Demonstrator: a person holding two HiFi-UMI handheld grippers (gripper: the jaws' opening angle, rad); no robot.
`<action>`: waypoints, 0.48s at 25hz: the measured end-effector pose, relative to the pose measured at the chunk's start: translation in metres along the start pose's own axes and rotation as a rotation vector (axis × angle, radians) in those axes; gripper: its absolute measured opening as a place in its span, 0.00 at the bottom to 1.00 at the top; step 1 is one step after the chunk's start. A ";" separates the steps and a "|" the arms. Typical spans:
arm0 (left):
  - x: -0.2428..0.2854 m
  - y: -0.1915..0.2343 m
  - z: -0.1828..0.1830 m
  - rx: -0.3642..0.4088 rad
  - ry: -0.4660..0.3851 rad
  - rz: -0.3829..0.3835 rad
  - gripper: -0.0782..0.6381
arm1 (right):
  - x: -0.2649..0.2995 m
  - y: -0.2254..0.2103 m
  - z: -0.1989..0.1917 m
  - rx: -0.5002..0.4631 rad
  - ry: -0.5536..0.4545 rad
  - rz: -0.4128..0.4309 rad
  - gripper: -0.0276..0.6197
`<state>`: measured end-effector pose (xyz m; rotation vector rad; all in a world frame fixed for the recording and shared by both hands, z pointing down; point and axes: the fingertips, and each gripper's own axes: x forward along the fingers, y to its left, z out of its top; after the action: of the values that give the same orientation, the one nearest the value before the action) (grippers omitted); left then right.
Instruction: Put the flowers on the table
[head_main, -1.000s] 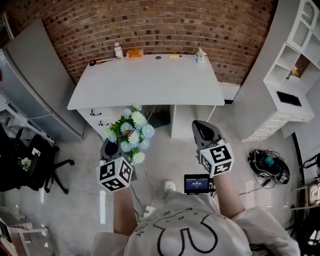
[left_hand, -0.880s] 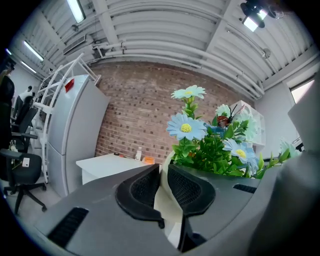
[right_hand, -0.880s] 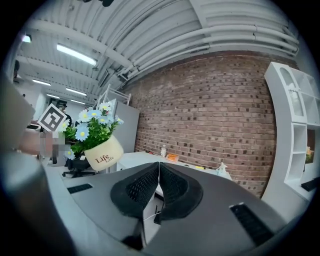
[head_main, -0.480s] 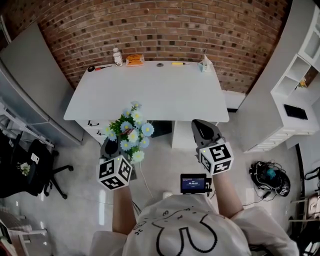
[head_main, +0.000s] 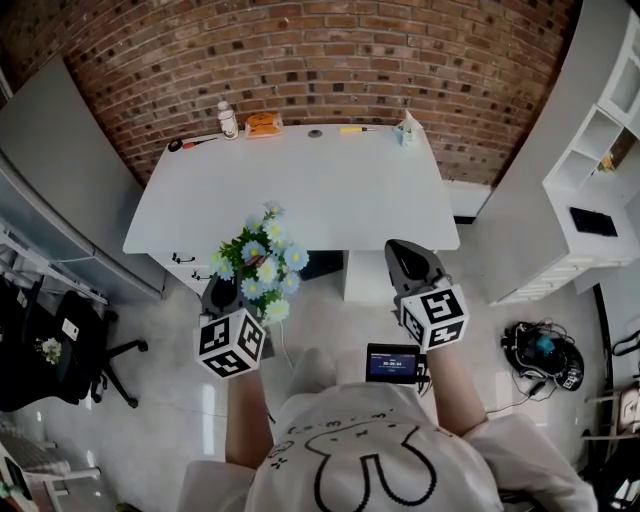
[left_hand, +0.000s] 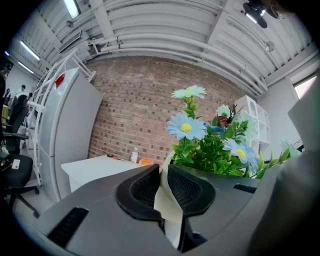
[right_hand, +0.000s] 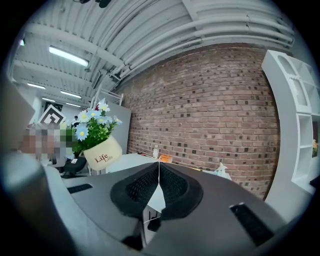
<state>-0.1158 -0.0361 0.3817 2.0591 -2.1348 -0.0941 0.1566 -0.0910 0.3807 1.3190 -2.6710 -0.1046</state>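
Note:
A cream pot of blue and white flowers (head_main: 258, 265) hangs in the air just short of the white table's (head_main: 300, 190) front edge. My left gripper (head_main: 222, 290) is shut on the pot's rim. In the left gripper view the cream rim (left_hand: 167, 205) is pinched between the pads, with the blooms (left_hand: 210, 145) above to the right. My right gripper (head_main: 410, 262) is held level beside it, shut with nothing in it. In the right gripper view its pads (right_hand: 159, 172) meet, and the flower pot (right_hand: 102, 152) shows at the left.
Along the table's far edge stand a bottle (head_main: 228, 120), an orange item (head_main: 264, 124), a screwdriver (head_main: 185, 143), a yellow pen (head_main: 352, 129) and a small white object (head_main: 405, 128). A grey cabinet (head_main: 60, 170) flanks the left, white shelves (head_main: 600, 170) the right. An office chair (head_main: 50, 345) is at lower left.
The table has drawn closer and now reaches the flowers in the head view. Both grippers keep their pose and the pot stays held.

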 end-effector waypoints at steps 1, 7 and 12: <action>0.002 0.001 0.000 0.000 -0.001 0.001 0.19 | 0.002 0.000 0.000 -0.001 0.000 -0.001 0.07; 0.018 0.015 0.005 -0.007 -0.010 0.011 0.19 | 0.020 -0.003 0.000 -0.010 0.008 -0.003 0.07; 0.040 0.027 0.006 -0.004 -0.001 0.006 0.19 | 0.041 -0.009 0.000 -0.016 0.018 -0.012 0.07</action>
<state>-0.1442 -0.0753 0.3832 2.0501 -2.1399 -0.0993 0.1391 -0.1289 0.3842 1.3251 -2.6422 -0.1146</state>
